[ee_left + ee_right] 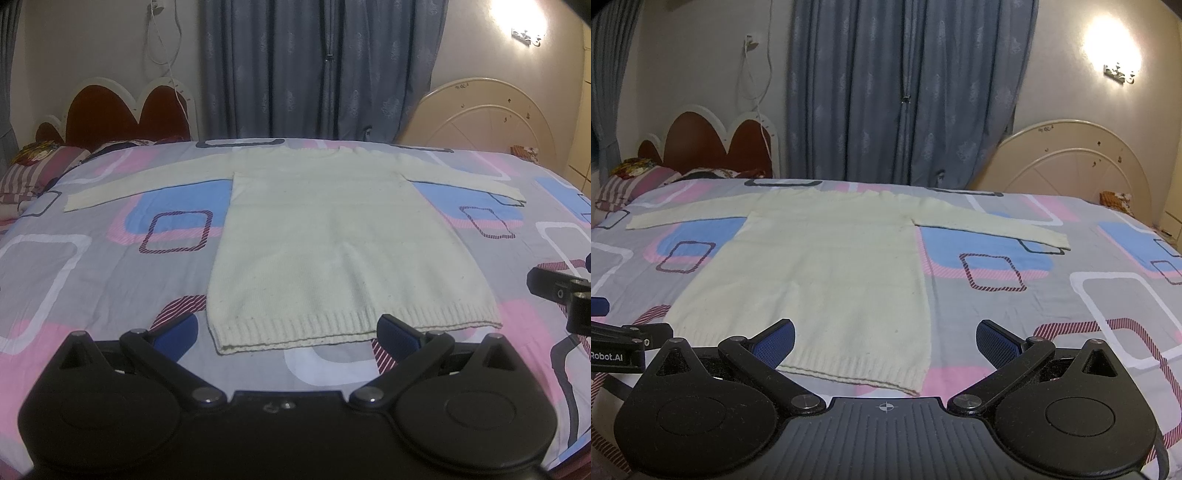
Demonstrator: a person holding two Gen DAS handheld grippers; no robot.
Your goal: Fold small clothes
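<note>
A cream knitted sweater (pixel 325 236) (pixel 820 266) lies flat on the patterned bed cover, hem toward me, with both sleeves spread out to the sides. My left gripper (pixel 286 332) is open, hovering just before the hem, its blue fingers straddling the hem's left half. My right gripper (pixel 886 341) is open too, near the hem's right corner, with nothing between its fingers. Part of the right gripper (pixel 561 295) shows at the right edge of the left wrist view. The left gripper's side (pixel 613 343) shows at the left edge of the right wrist view.
The bed cover (pixel 92 258) (pixel 1071 295) is grey with pink, blue and white rounded squares. A red and white headboard (pixel 122 110) and pillows (pixel 33 170) stand at far left. Blue curtains (pixel 897 92) hang behind, with a cream headboard (pixel 1071 170) at right.
</note>
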